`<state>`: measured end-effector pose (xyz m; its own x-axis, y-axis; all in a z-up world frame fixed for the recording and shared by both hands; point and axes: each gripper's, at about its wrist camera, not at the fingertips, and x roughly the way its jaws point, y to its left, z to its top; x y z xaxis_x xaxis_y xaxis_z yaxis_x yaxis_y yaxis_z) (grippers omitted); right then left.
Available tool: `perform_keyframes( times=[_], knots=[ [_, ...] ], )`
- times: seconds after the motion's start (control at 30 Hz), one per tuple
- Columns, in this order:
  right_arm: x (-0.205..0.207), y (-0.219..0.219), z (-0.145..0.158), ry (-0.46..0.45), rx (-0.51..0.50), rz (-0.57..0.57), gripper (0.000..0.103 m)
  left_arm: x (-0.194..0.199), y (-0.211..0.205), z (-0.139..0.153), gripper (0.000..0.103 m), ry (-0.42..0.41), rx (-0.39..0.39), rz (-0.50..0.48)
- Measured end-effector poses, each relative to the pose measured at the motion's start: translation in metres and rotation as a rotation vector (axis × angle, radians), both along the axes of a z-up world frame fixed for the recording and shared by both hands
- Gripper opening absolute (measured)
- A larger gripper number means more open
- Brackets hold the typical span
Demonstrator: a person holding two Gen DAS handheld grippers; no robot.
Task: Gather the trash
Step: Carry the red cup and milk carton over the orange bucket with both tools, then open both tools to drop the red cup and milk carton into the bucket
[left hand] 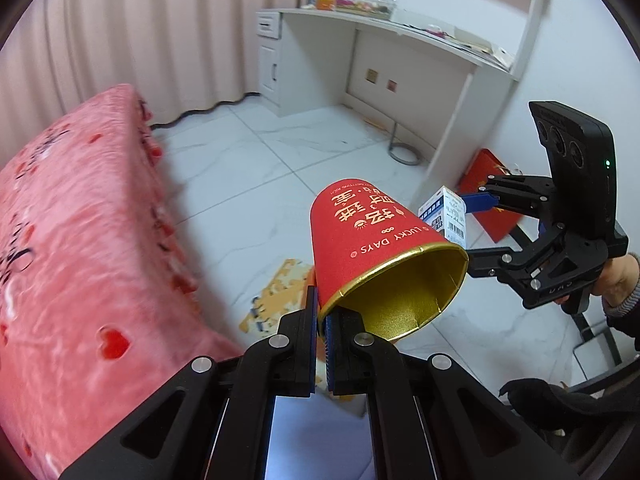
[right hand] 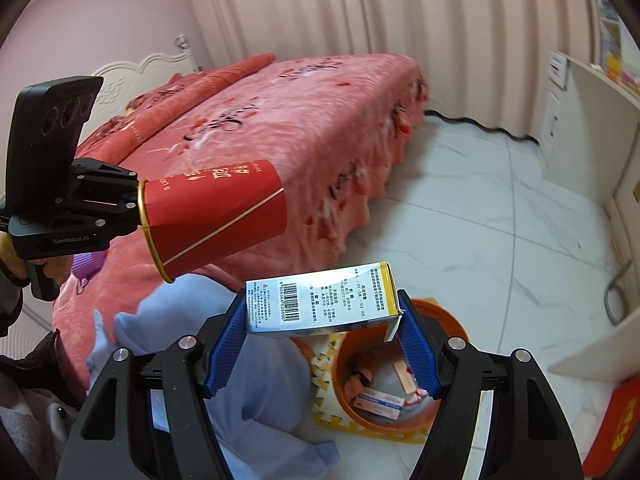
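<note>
Over the bin: bin sits right below the box.
Right gripper: squeezes the box; let go over the hole.
Left gripper: pinches the cup rim; bring it closer first.

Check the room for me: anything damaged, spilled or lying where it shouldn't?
The red paper cup in the left gripper has a creased, split rim. The medicine box in the right gripper has an end flap hanging open. A red box lies tilted on the floor beside the desk.
</note>
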<state>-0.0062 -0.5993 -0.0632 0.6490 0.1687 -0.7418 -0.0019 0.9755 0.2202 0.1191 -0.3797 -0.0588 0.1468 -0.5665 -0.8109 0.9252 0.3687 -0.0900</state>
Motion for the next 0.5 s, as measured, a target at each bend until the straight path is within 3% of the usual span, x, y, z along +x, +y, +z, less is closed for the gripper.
perform_keyframes(
  times=[0.5],
  knots=[
    [0.003,-0.066,-0.078,0.105,0.084,-0.119,0.07,0.005,-0.07,-0.066,0.005,0.115,0.107,-0.067]
  ],
)
